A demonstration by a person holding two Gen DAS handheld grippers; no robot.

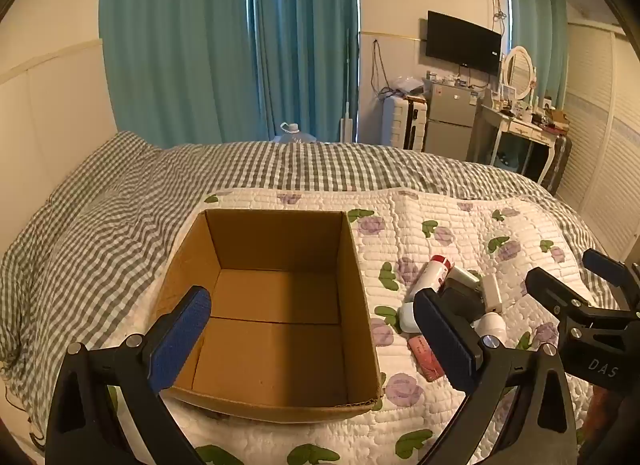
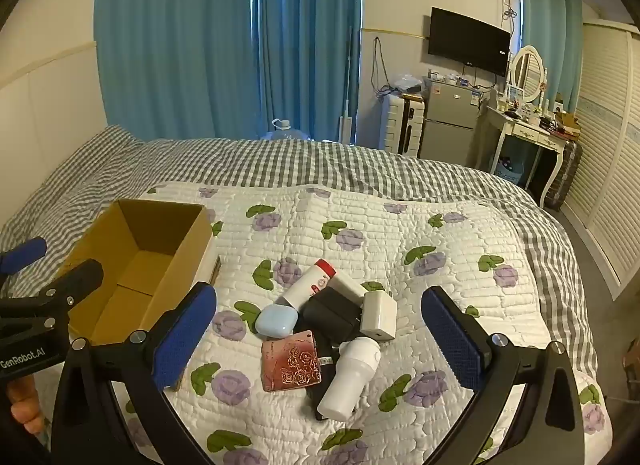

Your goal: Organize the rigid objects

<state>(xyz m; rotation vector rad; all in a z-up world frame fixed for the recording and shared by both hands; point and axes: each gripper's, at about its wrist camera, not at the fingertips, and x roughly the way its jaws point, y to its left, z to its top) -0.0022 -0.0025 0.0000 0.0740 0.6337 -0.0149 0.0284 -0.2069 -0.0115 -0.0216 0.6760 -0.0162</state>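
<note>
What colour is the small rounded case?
Pale blue; the small rounded case shows best in the right wrist view.

- The cardboard box (image 1: 276, 305) is plain brown inside and out.
- The quilt (image 2: 400, 233) is white, printed with purple roses and green leaves.
- The bedspread (image 1: 100, 217) is a grey-and-white check.
- The tube (image 2: 308, 285) is white with a red cap.
- The earbud case (image 2: 276, 320) is pale blue.
- The flat case (image 2: 291, 361) is pink with a copper rose pattern.
- The charger (image 2: 379, 315) and the bottle (image 2: 350, 379) are white.
- The block (image 2: 330, 311) among them is black.
- The left tongs (image 1: 316, 341) and right tongs (image 2: 320, 341) are black with blue pads.
- The curtains (image 1: 228, 41) are teal.
</note>
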